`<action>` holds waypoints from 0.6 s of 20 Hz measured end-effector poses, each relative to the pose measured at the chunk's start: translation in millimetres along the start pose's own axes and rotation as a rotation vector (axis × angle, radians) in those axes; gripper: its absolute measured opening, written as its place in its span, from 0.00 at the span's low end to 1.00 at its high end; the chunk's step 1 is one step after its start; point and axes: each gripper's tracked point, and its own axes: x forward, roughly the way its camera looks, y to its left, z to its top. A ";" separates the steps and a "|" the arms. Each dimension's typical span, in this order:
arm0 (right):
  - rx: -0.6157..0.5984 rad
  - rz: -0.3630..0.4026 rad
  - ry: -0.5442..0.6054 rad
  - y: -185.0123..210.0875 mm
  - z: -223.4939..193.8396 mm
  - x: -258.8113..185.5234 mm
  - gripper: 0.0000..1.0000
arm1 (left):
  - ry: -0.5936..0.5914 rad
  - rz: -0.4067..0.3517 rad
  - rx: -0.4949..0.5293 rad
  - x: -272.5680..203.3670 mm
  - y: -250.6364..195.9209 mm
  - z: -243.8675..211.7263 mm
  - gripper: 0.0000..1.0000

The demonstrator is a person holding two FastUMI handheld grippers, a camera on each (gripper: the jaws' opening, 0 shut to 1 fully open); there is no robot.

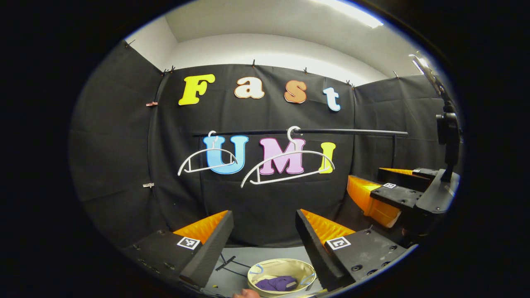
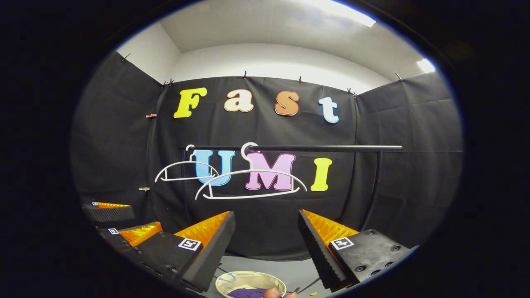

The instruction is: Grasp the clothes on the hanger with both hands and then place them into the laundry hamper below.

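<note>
Booth: black cloth walls, white ceiling, grey floor [image 1: 248, 254]. Rail [image 1: 331, 131] carries two white hangers [image 1: 285, 165] — both bare. Hamper [image 1: 281, 276] on the floor below, purple clothes [image 1: 276, 284] inside. Left gripper [image 1: 265, 231] and right gripper [image 2: 267, 231] — jaws spread, holding nothing. No legible labels; square markers on fingers.

Two bare white plastic hangers: the smaller-looking one [image 1: 205, 159] to the left, the other [image 1: 287, 167] beside it.
One thin black horizontal rail [image 1: 352, 132] carrying both.
One round cream fabric laundry hamper [image 1: 281, 269] on the floor.
One crumpled purple garment [image 1: 276, 284] inside it.
Two handheld grippers: the left gripper [image 1: 264, 231], jaws apart, and the right gripper [image 2: 266, 234], jaws apart.
One ceiling light strip [image 1: 352, 11].
</note>
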 end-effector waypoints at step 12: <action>-0.032 0.017 -0.016 8.3 5.5 -12.5 0.97 | -0.015 0.007 -0.021 -16.0 1.4 3.4 0.95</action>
